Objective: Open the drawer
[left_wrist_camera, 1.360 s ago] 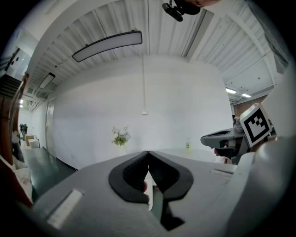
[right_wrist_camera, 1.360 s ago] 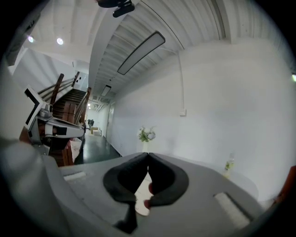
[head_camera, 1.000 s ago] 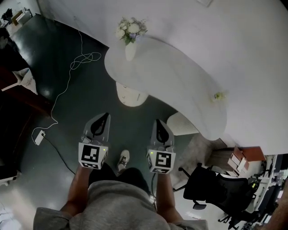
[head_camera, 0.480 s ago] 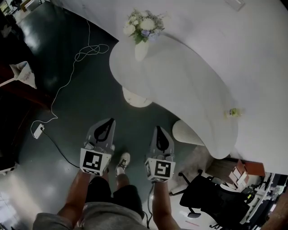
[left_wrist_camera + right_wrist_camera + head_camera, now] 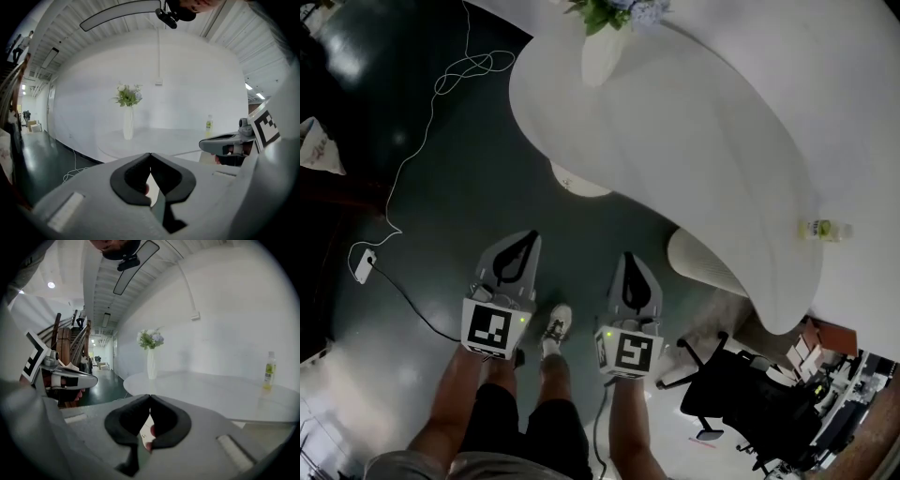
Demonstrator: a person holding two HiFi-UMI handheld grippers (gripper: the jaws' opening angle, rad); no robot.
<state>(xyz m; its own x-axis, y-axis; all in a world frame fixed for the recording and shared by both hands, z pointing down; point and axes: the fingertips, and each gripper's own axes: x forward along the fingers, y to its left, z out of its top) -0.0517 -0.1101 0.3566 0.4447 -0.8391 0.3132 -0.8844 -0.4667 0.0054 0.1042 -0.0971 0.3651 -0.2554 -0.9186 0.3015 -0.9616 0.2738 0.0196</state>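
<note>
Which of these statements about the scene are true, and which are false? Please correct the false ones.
1. The jaws of the left gripper are together, with nothing between them. True.
2. The right gripper holds a cup. False: its jaws are together and empty.
3. A vase with flowers stands on the white table. True.
4. The bottle lies on its side. False: it stands upright on the table, far from the vase.
5. An open drawer is in view. False: no view shows a drawer.
</note>
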